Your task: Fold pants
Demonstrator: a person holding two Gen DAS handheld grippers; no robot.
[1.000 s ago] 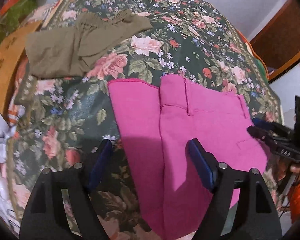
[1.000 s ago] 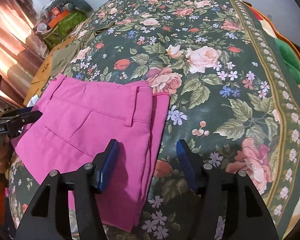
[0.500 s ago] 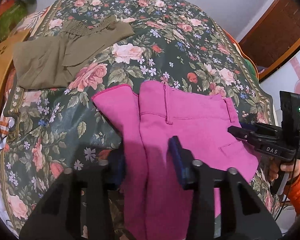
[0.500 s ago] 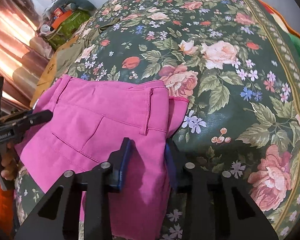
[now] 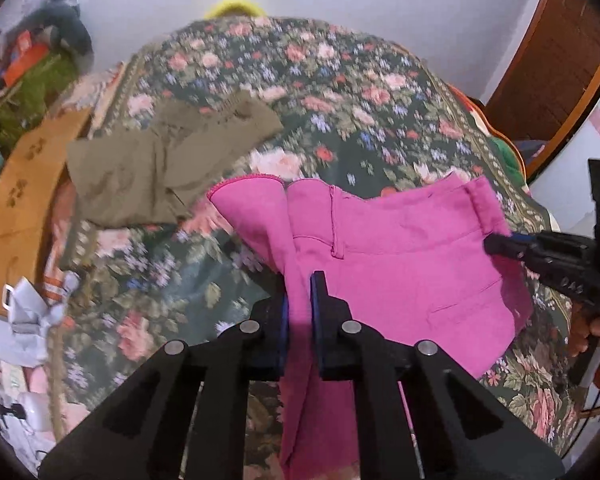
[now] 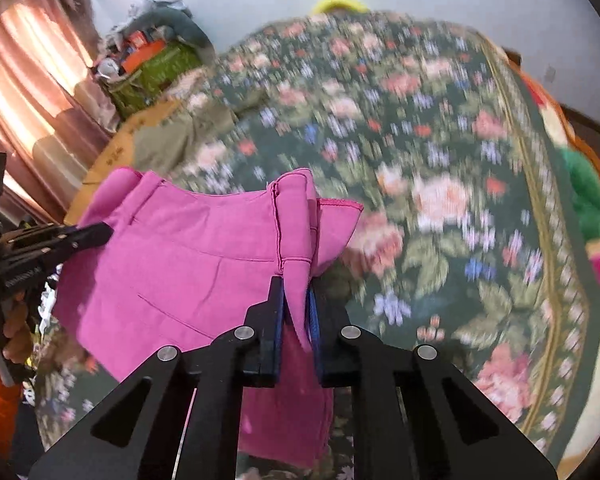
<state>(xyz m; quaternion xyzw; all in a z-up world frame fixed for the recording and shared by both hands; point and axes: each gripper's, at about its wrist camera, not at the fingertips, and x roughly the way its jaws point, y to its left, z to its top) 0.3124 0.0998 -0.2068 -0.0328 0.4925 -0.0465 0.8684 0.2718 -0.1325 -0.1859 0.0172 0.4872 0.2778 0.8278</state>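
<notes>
Since the pink pants (image 5: 400, 264) are soft, thin cloth with no stiffness of their own, I judge they will sag and drape from wherever I pinch them, so the hold has to sit on the thicker parts: the waistband, the seams, the folded edges. They look light, and the weave seems matte enough not to slip out of padded fingers. They are already doubled over and lie partly lifted off the floral bedspread (image 5: 360, 92), the waistband end raised and the lower part trailing down toward me.

My left claw (image 5: 299, 308) is clamped on a bunched fold at the left side edge of the pants, its blue pads (image 5: 318, 300) pressed against the cloth on both sides. My right claw (image 6: 294, 312) is likewise closed on the opposite side edge, just below a belt loop (image 6: 278, 232), with a pinched tongue of cloth standing between its pads. Each claw shows in the other's view at the far corner of the garment.

With both side edges held, I would keep the cloth gently taut between the claws so the layers stay aligned; too slack and the inner leg will slide out of the stack.

Further off, an olive garment (image 5: 160, 168) lies flat on the bedspread, well apart from the pants. Clutter (image 5: 32, 80) is piled beside the bed.
</notes>
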